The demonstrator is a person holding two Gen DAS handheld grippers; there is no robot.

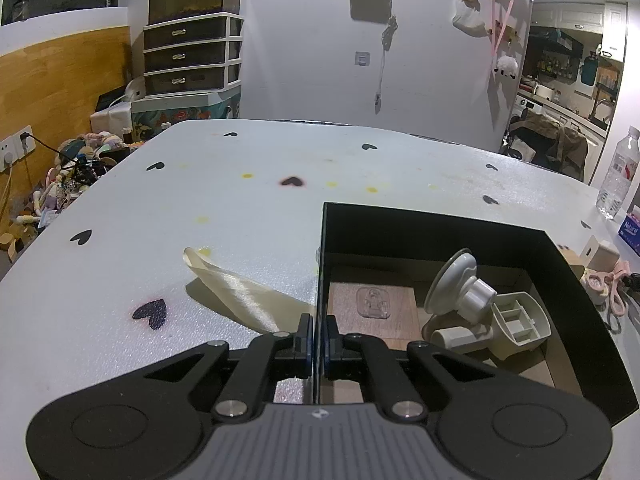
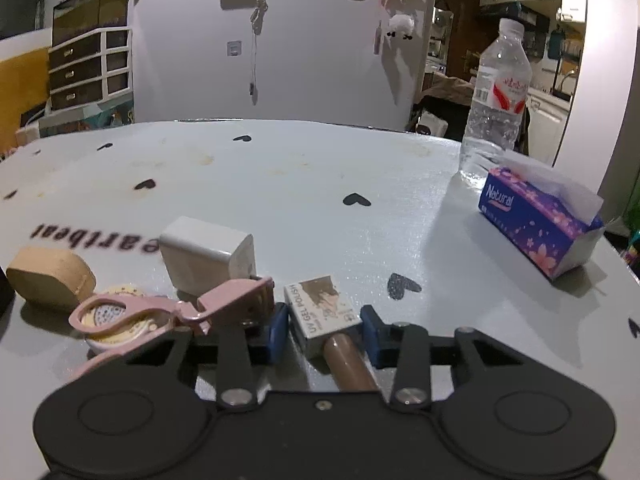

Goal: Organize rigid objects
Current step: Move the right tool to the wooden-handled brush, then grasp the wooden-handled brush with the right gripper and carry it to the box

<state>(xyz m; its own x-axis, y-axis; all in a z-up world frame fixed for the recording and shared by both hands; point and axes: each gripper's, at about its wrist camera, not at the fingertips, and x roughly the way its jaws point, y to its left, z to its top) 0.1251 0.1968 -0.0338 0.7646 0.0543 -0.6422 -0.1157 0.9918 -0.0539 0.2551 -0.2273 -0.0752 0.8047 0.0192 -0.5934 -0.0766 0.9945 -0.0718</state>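
Black box (image 1: pixel 440 232) wall in left claw (image 1: pixel 319 334)

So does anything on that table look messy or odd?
Yes: yellow stains dot the white heart-patterned table cover, and a cream ribbon trails loose beside the black box. The left tongs pinch the box's wall.

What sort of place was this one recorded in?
Most likely a lived-in home, at a table in a living or dining area. A kitchen shows through a doorway, plastic drawers with a tank on top stand by the wall, and a water bottle and tissue pack sit on the table.
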